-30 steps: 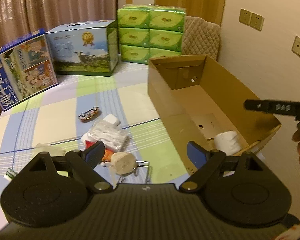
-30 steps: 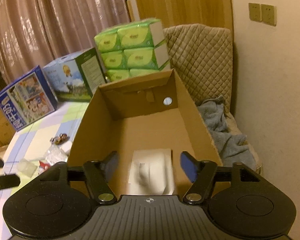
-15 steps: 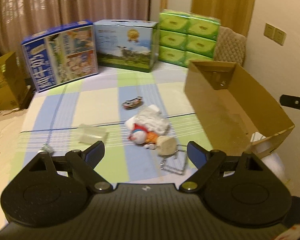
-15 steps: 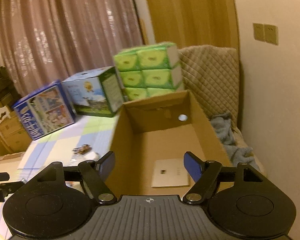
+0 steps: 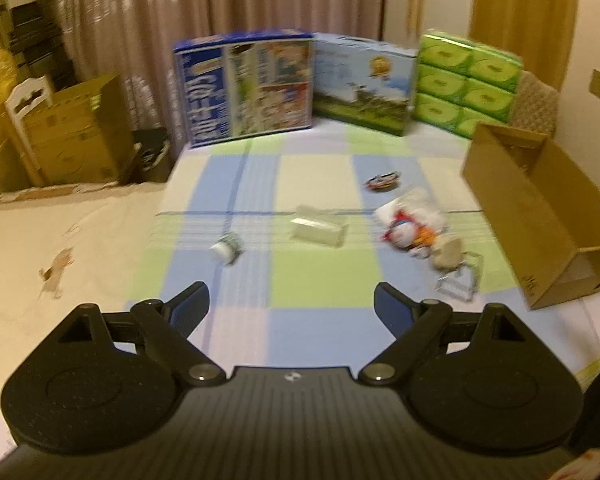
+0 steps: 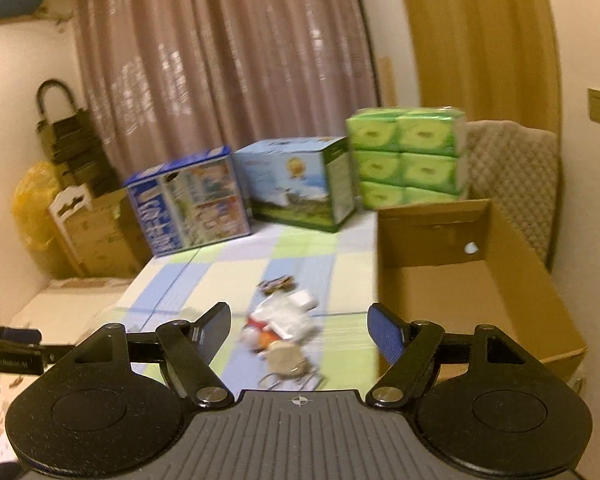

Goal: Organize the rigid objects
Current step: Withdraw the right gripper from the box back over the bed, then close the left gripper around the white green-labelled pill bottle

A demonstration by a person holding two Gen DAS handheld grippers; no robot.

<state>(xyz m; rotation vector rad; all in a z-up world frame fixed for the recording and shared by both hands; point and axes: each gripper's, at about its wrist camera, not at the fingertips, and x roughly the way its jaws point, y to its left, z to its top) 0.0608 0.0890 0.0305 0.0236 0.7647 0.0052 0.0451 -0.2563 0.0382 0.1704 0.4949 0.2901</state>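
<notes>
Broadly, left to right:
Left gripper (image 5: 291,304): fingers spread wide, nothing between them, above the checked blue, green and cream bedspread (image 5: 316,280).
Beyond its left finger: a small white cylindrical container (image 5: 226,249) lying on its side.
Ahead, between the fingers: a clear plastic box (image 5: 319,229), blurred.
Beyond its right finger: a red, white and orange toy figure in crumpled clear plastic (image 5: 410,226), a small toy car (image 5: 383,181) farther off, a round beige piece (image 5: 450,255) touching a wire clip (image 5: 460,280).
Far right: open brown cardboard box (image 5: 540,216), apart from the toys.
Right gripper (image 6: 299,327): fingers apart, empty; the toy pile shows between them, the cardboard box beyond the right finger.
Behind: blue printed carton (image 6: 188,206), light-blue carton (image 6: 296,188), stacked green tissue packs (image 6: 408,156).
</notes>
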